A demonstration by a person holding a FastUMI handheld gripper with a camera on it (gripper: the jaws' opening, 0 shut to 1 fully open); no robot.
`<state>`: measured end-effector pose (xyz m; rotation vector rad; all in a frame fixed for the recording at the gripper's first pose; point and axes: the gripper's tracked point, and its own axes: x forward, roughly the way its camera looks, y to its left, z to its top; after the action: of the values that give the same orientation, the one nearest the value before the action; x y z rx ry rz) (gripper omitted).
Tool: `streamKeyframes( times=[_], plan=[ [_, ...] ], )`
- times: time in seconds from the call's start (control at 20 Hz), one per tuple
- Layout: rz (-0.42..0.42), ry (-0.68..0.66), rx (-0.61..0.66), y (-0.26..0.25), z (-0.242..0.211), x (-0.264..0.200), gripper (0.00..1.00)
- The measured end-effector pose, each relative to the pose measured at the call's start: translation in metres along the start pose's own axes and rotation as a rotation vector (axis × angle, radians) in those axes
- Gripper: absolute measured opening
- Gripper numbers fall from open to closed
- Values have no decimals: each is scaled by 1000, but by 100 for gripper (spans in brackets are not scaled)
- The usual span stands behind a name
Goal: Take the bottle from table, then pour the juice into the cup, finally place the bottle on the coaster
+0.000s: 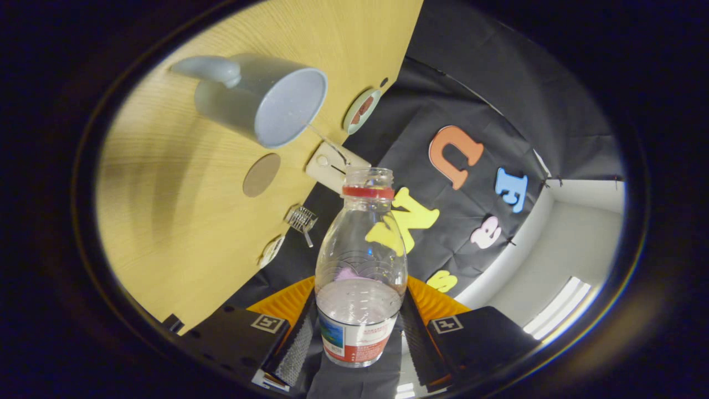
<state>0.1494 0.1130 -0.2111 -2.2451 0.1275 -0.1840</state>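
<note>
Gripper: the hand-held gripper (357, 338) is closed on the clear plastic bottle with a red neck ring and a printed label (360, 271); both fingers are pressed against the labelled lower body, one on each side.

Bottle: it is held between the fingers, clear of the table, with its open mouth pointing away from the gripper. No cap is seen on it. A pale liquid is gathered in the lower part near the label, so the juice appears largely unpoured.

View: the scene is strongly tilted, which is judged to come from the gripper being rolled for pouring.

Cup: a grey-blue mug with a handle (260, 100) is seen on the light wooden table (166, 210), beyond the bottle mouth and well in from the table's far edge. Its inside looks empty, though a thin layer cannot be ruled out.

Coaster: a round brown cork-like disc (261, 174) is seen on the table between the mug and the bottle, nearer the table edge; nothing is set on it.

Edge items: a small wooden block (332, 163), a round dish (361, 111) and a small metal clip (302, 220) are seen along the table's edge.

Progress: the taking of the bottle is judged done. The pour is judged barely begun or about to begin, since the mouth is not yet over the mug. Placing on the coaster is left.
</note>
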Motion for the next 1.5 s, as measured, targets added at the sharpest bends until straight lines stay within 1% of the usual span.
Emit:
streamKeyframes(
  times=[0.25,0.5,0.8,1.15,1.35,1.5],
  plan=[
    [8,-13,-42,3,8,-3,81],
    [-17,-31,-65,-5,15,0,81],
    [-30,-11,-96,-10,12,-6,81],
    [-90,-32,-141,-24,21,-12,81],
    [-100,-19,-185,-23,21,-12,81],
    [-110,-14,-182,-23,18,-12,81]
  ],
)
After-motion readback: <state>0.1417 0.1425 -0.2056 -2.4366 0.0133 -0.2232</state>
